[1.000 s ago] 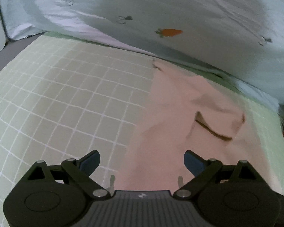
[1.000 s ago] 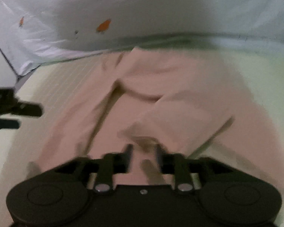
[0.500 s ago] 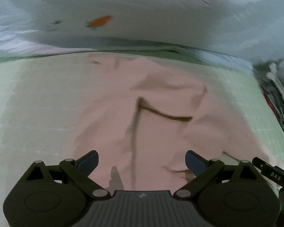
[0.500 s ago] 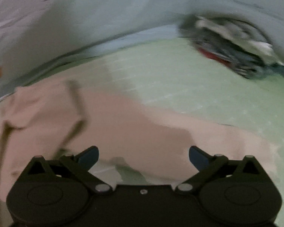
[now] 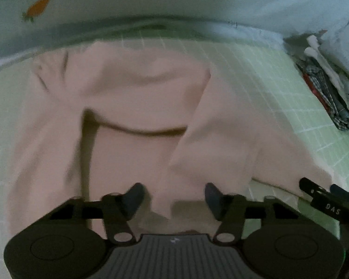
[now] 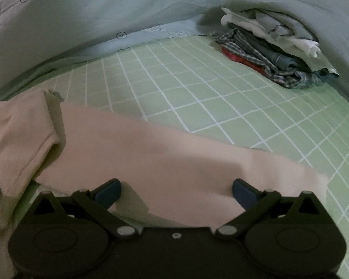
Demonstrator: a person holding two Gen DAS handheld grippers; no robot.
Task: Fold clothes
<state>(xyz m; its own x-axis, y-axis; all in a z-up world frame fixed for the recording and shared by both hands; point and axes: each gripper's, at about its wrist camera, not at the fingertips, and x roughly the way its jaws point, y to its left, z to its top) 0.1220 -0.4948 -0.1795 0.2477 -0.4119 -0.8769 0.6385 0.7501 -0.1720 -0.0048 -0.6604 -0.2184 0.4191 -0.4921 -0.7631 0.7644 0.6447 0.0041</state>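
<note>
A pale pink garment (image 5: 146,97) lies partly folded on the green grid mat (image 5: 263,74). My left gripper (image 5: 173,196) is open, low over the garment's near folded edge, its jaws partly closed in around a pink flap. My right gripper (image 6: 176,189) is open wide, low over a spread pink section of the garment (image 6: 151,153) near its right edge. The tip of the right gripper (image 5: 323,200) shows at the right of the left wrist view.
A stack of folded clothes (image 6: 274,55), plaid, red and white, sits at the far right of the mat (image 6: 197,93); it also shows in the left wrist view (image 5: 325,88). A pale blue sheet (image 6: 104,11) with a carrot print (image 5: 38,7) hangs behind.
My right gripper has let go of the pink fabric, opened, and swung right. My left gripper has moved right over the garment, dropped lower, and its jaws have narrowed.
</note>
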